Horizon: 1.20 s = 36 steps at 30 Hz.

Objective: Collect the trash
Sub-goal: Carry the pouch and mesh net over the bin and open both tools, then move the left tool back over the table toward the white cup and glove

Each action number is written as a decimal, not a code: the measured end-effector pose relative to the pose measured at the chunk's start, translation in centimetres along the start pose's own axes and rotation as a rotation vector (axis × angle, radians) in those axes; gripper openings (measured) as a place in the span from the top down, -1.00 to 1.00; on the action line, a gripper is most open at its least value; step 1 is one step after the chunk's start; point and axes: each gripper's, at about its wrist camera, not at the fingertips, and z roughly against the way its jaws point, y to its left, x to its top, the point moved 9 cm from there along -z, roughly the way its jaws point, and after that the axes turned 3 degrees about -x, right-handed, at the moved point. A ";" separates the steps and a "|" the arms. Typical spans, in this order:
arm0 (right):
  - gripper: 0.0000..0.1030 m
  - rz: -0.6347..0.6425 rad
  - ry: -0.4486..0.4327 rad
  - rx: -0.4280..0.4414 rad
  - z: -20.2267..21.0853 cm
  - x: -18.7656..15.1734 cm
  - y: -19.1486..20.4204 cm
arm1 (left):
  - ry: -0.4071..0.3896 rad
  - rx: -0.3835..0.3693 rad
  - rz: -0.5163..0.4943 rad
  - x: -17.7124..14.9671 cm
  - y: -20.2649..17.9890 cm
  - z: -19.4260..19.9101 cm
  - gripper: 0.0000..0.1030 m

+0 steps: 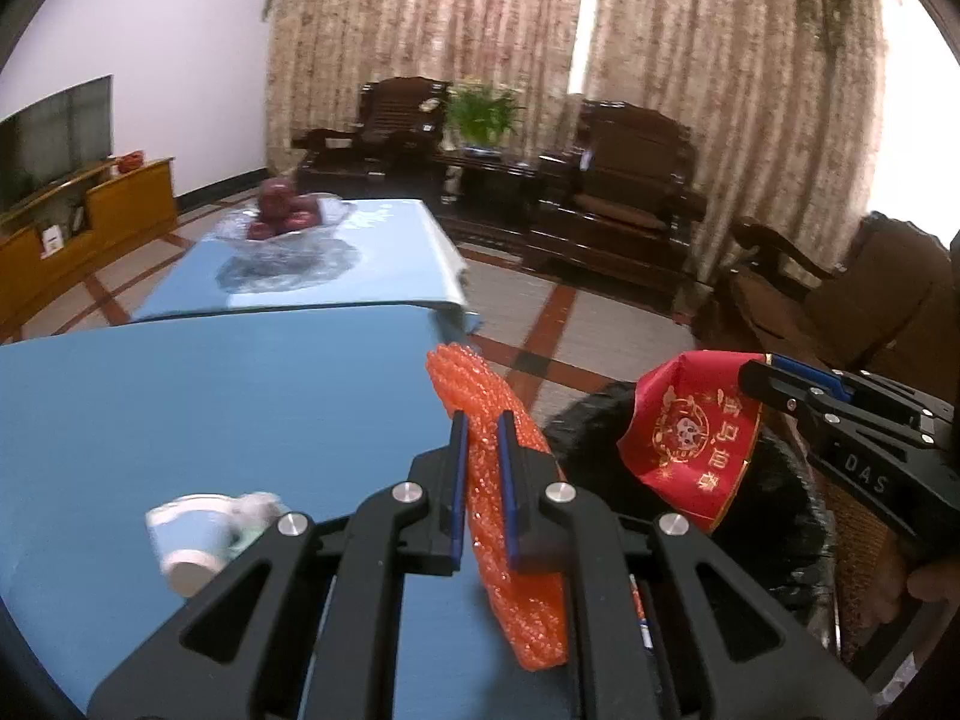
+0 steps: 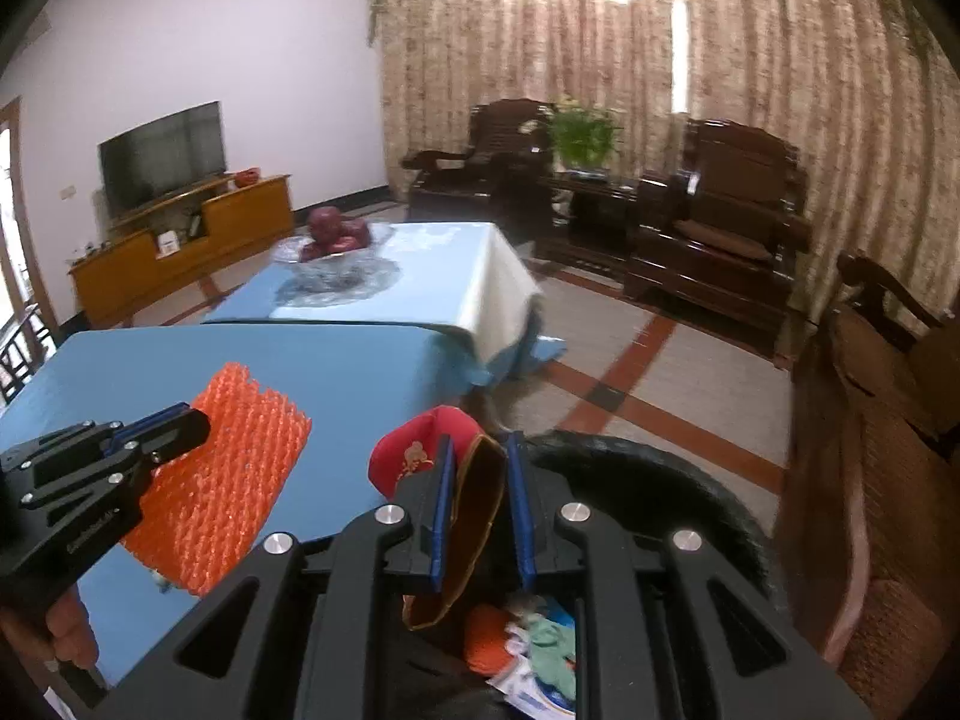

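Table (image 1: pixel 210 396) with blue cover spans 9 to 12 o'clock. Black trash bin (image 2: pixel 690 498) sits at 3 o'clock off its edge. Left tool (image 1: pixel 483 474) clamps orange foam net (image 1: pixel 516 540); right tool (image 2: pixel 477 504) clamps red wrapper (image 2: pixel 420 450) over bin. Paper cup (image 1: pixel 192 540) lies tipped at 8 o'clock.

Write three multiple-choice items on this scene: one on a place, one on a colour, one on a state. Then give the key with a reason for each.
1. Where does the paper cup lie?
A. on the blue table
B. in the trash bin
C. on the armchair

2. What colour is the foam net in the left gripper?
A. green
B. orange
C. white

3. How is the right gripper?
A. open and empty
B. out of view
C. shut on the red packet

Key:
1 A, it lies tipped over on the blue table.
2 B, the mesh is bright orange in both views.
3 C, the packet sits pinched between its pads, over the trash bin.
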 end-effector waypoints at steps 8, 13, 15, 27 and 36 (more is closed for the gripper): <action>0.66 -0.057 0.020 -0.084 0.5 -1.9 -5.5 | 0.029 -0.098 -0.059 -1.0 -6.1 -2.8 0.83; 0.66 -0.088 0.038 -0.121 0.5 -3.1 -8.0 | 0.054 -0.135 -0.088 -1.9 -8.9 -4.4 0.83; 0.66 -0.098 0.047 -0.134 0.4 -3.6 -8.9 | 0.063 -0.141 -0.098 -2.3 -9.7 -5.0 0.83; 0.51 -0.130 0.108 -0.200 -0.6 -6.9 -11.7 | 0.139 -0.175 -0.086 -4.5 -10.8 -7.7 0.27; -0.84 -0.122 0.052 -0.231 0.3 -6.1 -10.2 | 0.078 -0.059 -0.080 -3.0 -6.8 -5.6 -0.48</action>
